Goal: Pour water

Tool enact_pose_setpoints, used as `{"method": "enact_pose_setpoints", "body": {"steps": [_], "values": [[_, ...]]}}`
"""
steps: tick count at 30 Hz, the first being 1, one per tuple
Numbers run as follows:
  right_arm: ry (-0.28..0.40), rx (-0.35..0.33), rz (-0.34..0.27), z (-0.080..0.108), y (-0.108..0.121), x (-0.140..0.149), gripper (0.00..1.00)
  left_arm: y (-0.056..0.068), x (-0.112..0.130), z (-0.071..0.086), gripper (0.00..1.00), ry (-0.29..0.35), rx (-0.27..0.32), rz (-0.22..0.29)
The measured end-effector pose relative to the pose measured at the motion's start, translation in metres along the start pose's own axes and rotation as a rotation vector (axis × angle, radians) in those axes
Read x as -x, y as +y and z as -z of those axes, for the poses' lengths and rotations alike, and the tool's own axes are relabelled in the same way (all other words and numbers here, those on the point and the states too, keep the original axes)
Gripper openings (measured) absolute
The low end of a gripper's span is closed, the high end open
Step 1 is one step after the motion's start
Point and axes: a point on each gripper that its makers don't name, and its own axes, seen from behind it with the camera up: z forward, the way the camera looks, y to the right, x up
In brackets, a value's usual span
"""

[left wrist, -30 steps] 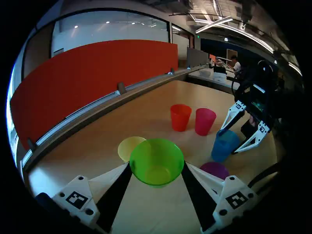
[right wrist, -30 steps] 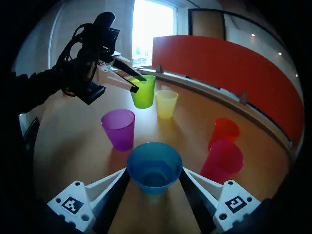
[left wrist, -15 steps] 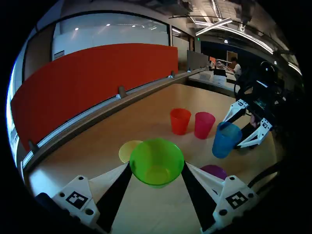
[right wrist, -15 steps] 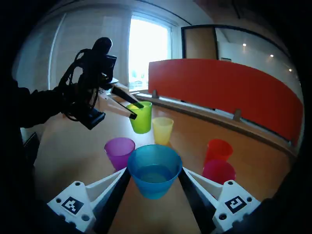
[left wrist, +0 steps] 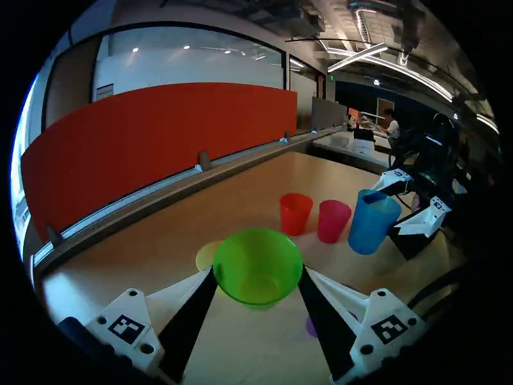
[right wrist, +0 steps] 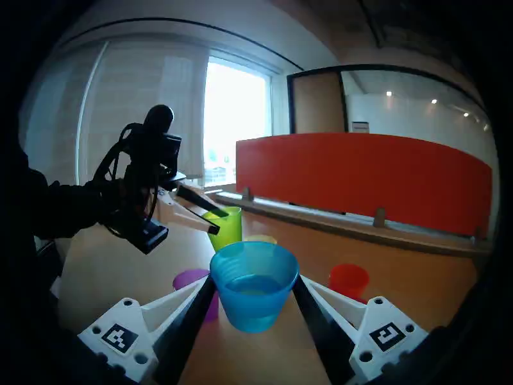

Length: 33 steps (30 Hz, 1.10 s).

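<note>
holding two cups, pouring not yet begun
the right gripper (right wrist: 254, 294) is clamping the upright, part-filled blue cup (right wrist: 254, 273); the left gripper (left wrist: 258, 277) is clamping the green cup (left wrist: 257, 256).

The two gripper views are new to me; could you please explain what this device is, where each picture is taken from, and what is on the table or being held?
A person holds a two-finger hand tool in each hand. A fisheye camera rides on each tool and looks forward along its fingers.

The left gripper view shows the left gripper clamped on a green cup, with the other tool farther off at the right. The right gripper view shows the right gripper clamped on a blue cup, which seems to hold water.

On the wooden table stand an orange cup, a pink cup, a yellow cup and a purple cup. A red partition runs along the table's far edge.
</note>
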Motion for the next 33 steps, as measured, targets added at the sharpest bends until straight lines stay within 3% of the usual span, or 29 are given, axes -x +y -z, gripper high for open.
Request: {"method": "enact_pose_setpoints", "body": {"steps": [13, 33], "values": [[0.102, 0.034, 0.003, -0.001, 0.01, -0.039, 0.89, 0.006, -0.012, 0.005, 0.86, 0.054, 0.002, 0.024], [0.134, 0.046, 0.024, 0.001, 0.012, -0.063, 0.89, 0.019, -0.041, 0.021, 0.86, 0.193, 0.028, 0.086]]}}
